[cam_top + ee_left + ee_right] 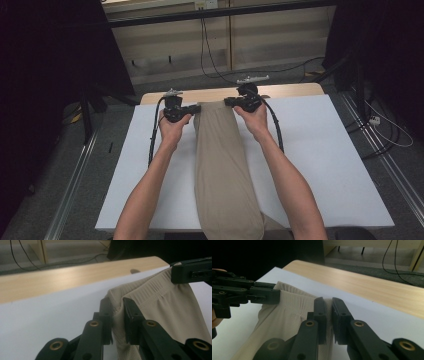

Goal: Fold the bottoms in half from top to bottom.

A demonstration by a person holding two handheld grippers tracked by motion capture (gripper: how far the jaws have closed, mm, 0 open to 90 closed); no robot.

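Holding the beige trousers (222, 165) by a thin pinch at each waistband corner, the left tongs (117, 312) and right tongs (329, 315) may lose the cloth if its hanging weight pulls over the desk (330, 165).

a lab recording bay is indicated: white-covered worktop (325, 165), black curtains (45, 55), floor rails (75, 175), loose cables (210, 50) on grey carpet (115, 125).

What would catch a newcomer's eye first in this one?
A long beige garment runs down the middle of the white table cover, its near end hanging over the near edge. At its far end, the left gripper and right gripper each pinch a corner of the ribbed waistband, jaws shut on the fabric.
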